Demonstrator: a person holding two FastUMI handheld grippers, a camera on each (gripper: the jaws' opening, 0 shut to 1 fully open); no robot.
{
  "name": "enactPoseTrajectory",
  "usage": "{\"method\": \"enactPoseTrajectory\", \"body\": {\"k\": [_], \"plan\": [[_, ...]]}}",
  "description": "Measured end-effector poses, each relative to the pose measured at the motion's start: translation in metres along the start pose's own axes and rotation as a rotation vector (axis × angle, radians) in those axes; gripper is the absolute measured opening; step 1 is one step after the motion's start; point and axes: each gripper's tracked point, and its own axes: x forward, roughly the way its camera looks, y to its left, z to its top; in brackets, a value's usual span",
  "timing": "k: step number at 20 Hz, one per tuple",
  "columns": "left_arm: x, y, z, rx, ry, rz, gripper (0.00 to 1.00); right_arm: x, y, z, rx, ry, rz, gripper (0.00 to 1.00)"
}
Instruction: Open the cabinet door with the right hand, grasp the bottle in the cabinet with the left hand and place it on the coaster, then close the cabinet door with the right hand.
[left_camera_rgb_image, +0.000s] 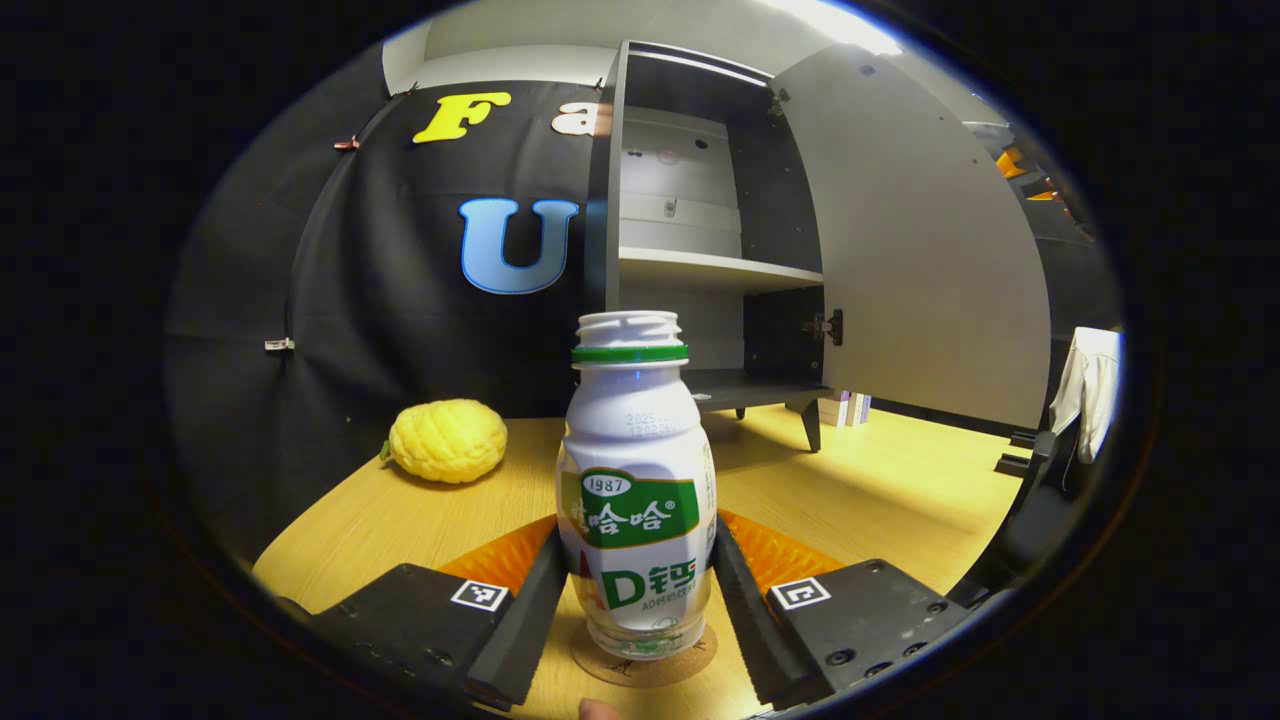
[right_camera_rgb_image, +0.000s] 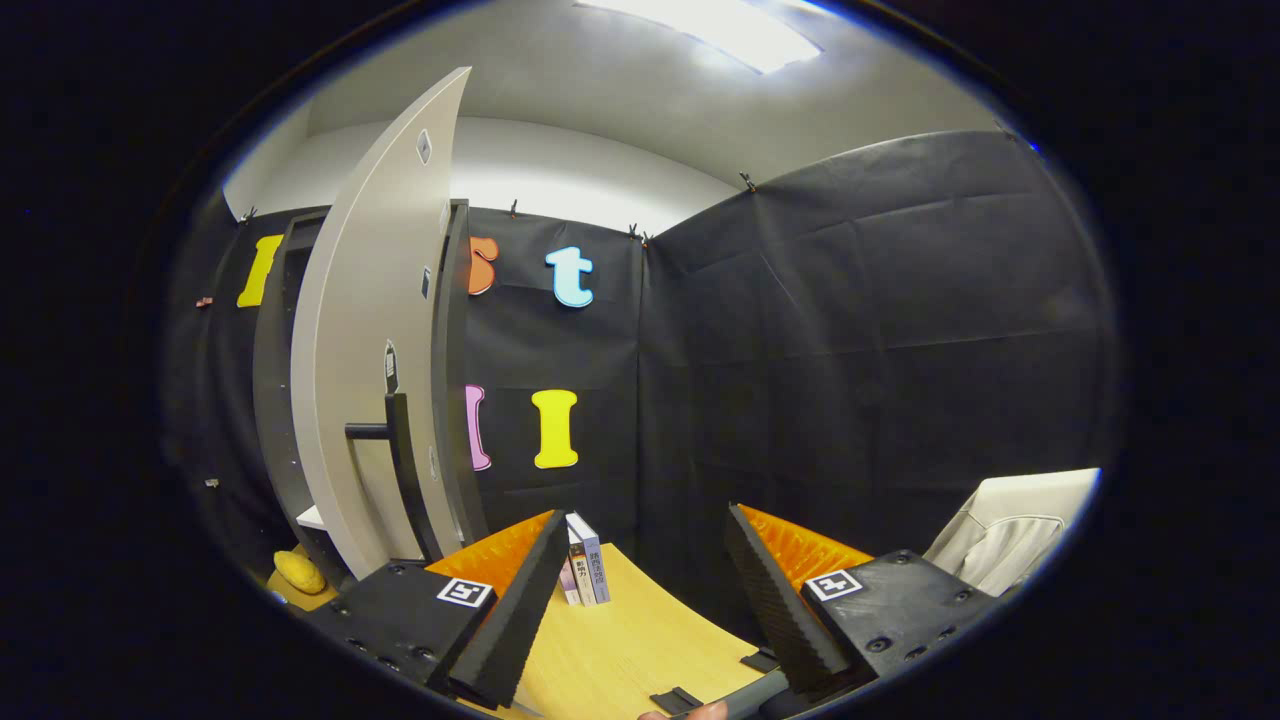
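Round cork coaster (left_camera_rgb_image: 645, 662) under the white green-labelled plastic bottle (left_camera_rgb_image: 635, 480), apparently clamped between left gripper (left_camera_rgb_image: 638, 590) fingers; right gripper (right_camera_rgb_image: 640, 600) gapes apart, grey cabinet door (right_camera_rgb_image: 375, 350) open ahead-left.

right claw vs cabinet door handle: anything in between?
Nothing: in the right gripper view, only bare table lies between the open right claw and the door handle. Books stand farther back.

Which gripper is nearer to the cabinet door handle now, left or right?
Right. The right gripper is open, facing the handle close by; the left gripper is around the bottle on the coaster.
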Motion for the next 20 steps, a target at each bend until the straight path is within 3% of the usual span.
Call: {"method": "enactPoseTrajectory", "body": {"k": [4, 10, 13, 15, 20], "plan": [[0.004, -0.006, -0.006, 0.064, -0.008, -0.031, 0.8, -0.002, -0.009, -0.002, -0.024, 0.009, -0.017, 0.98], [0.0, -0.003, -0.02, 0.049, 0.01, -0.026, 0.82, -0.003, -0.005, -0.006, -0.053, 0.028, -0.012, 0.98], [-0.002, -0.001, -0.024, 0.026, 0.025, -0.022, 0.86, -0.001, 0.001, -0.01, -0.053, 0.041, -0.001, 0.98], [-0.004, 0.001, -0.024, 0.039, 0.033, -0.007, 0.98, 0.001, 0.003, -0.012, -0.044, 0.05, 0.0, 0.98], [-0.017, -0.001, -0.007, 0.093, 0.052, -0.016, 0.98, 0.003, 0.012, -0.017, -0.026, 0.072, 0.023, 0.98]]}}
